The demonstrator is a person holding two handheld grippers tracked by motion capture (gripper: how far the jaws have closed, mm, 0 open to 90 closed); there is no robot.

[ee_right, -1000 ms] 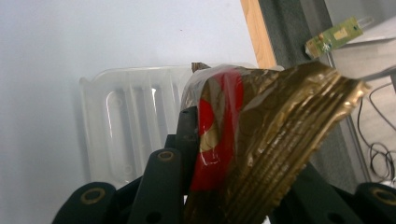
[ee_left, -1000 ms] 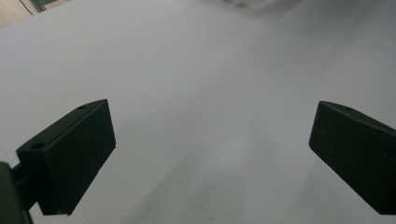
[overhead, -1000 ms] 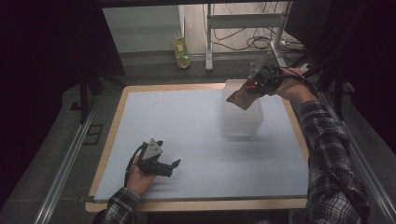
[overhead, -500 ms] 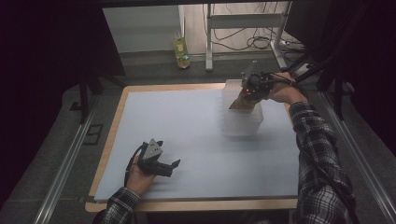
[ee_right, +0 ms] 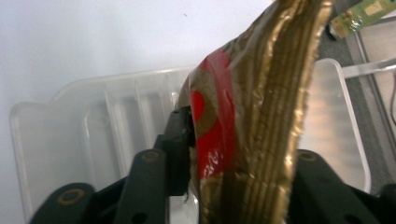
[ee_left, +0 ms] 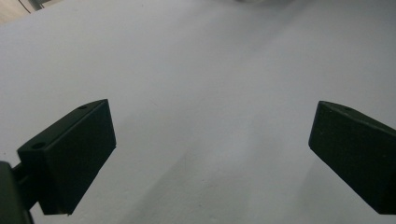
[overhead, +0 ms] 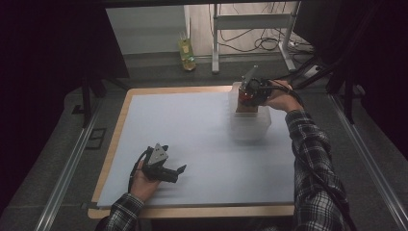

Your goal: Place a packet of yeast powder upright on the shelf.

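We see the right gripper (overhead: 248, 98) held over the clear plastic bin (overhead: 250, 126) at the far right of the white table sheet (overhead: 192, 134), pointing down into it. Between its jaws sits a gold and red foil packet (ee_right: 243, 135), crinkled along its gold edge and standing upright in the right gripper view. The left jaw pad presses against the red patch of the packet; the right jaw is hidden behind the gold foil, so we cannot tell whether that side touches. The jaws have just been opening a little, with the packet between them, and from what we see the packet is not yet let go. Below it, the bin's ribbed, see-through floor and rounded rim show, with the packet hanging inside the bin's outline. In the high view the packet appears as a brownish shape just under the gripper, within the bin's walls.

Our left gripper (overhead: 166, 168) rests low on the sheet near the front left, well apart from the bin. Its jaws stand wide apart in the left gripper view (ee_left: 210, 154), with nothing between them but bare white sheet.

A yellow-green bottle (overhead: 187, 49) stands on the floor beyond the table.
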